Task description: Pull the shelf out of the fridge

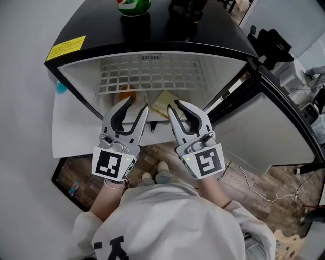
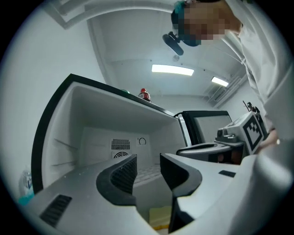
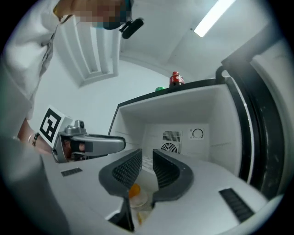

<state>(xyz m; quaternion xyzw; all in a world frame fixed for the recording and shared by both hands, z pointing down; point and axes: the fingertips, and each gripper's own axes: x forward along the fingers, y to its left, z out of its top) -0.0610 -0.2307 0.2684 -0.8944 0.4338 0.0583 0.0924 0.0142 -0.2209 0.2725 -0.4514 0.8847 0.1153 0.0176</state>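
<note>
The small black fridge (image 1: 152, 35) stands open with its door (image 1: 277, 122) swung to the right. Inside, the white wire shelf (image 1: 152, 76) sits high up, still within the cavity. Both grippers are level in front of the opening, side by side and pointing in at the shelf's front edge. My left gripper (image 1: 138, 103) (image 2: 148, 167) is open, with nothing between its pads. The jaws of my right gripper (image 1: 173, 105) (image 3: 147, 165) are close together and also hold nothing. Through both gaps I see the shelf's wires a little beyond the fingertips.
Under the shelf lie an orange item (image 1: 127, 94) (image 3: 134, 190) in a cup and a yellow piece (image 1: 163, 101). A bottle (image 1: 134, 6) stands on the fridge top. Cables (image 1: 274, 193) trail over the wooden floor at the right. The person's feet (image 1: 155, 176) are just before the fridge.
</note>
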